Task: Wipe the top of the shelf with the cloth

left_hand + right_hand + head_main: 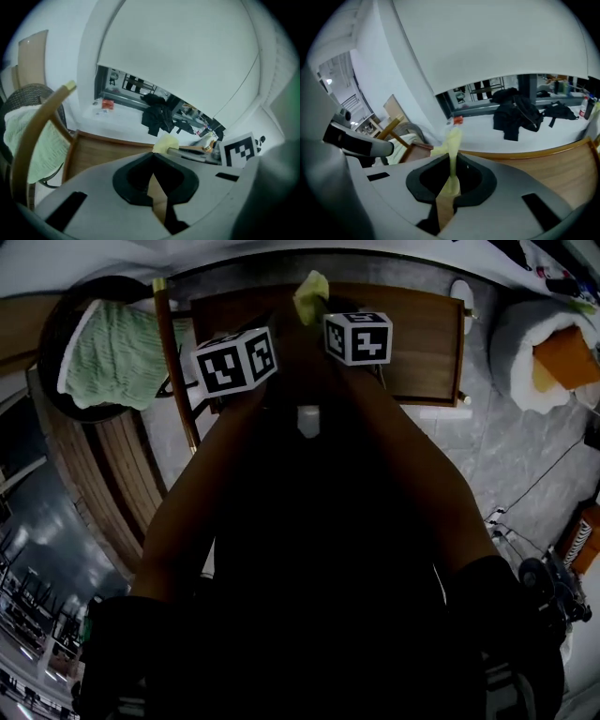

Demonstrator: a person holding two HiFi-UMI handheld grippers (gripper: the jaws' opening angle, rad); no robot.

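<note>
**Cloth pinched over the shelf**

My right gripper (451,161) has its jaws clamped on the yellow cloth (452,140), at upper centre of the head view over the wooden shelf (422,343). My left gripper (153,164) has its jaws pressed together, holding nothing.

Both arms (187,521) reach forward, grippers side by side. Left gripper (153,185): jaws together, empty. Right gripper (450,180): jaws pinching the cloth (453,140).

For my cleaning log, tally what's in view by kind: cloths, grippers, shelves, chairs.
Cloths: 2 (yellow cloth, green towel)
Grippers: 2 (left gripper, right gripper)
Wooden shelf: 1
Wicker chair: 1
Total: 6
</note>
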